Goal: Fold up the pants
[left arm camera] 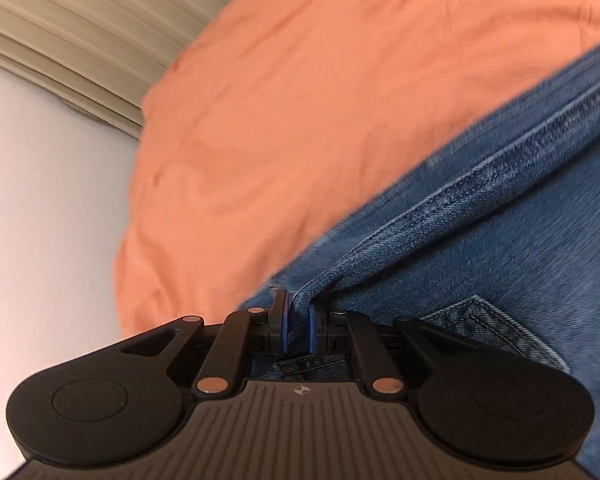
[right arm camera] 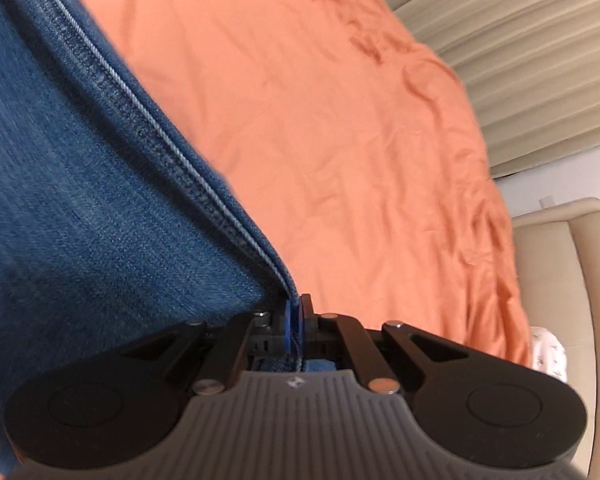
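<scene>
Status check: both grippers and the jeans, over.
Left gripper jaws clamped on jeans edge near a back pocket. Right gripper shut on a seamed edge. Denim lifted over orange bedsheet. Nothing in the way.

Open orange bedsheet point(left arm camera: 300, 112) far and left of the left gripper point(left arm camera: 298, 322), bare and wrinkled. Blocked on the right by raised blue jeans point(left arm camera: 500, 220). From the right gripper point(right arm camera: 296, 322): jeans point(right arm camera: 80, 200) filling the left, sheet point(right arm camera: 340, 120) free to the right, beige curtain point(right arm camera: 520, 40) and padded headboard point(right arm camera: 560, 260) beyond.
</scene>
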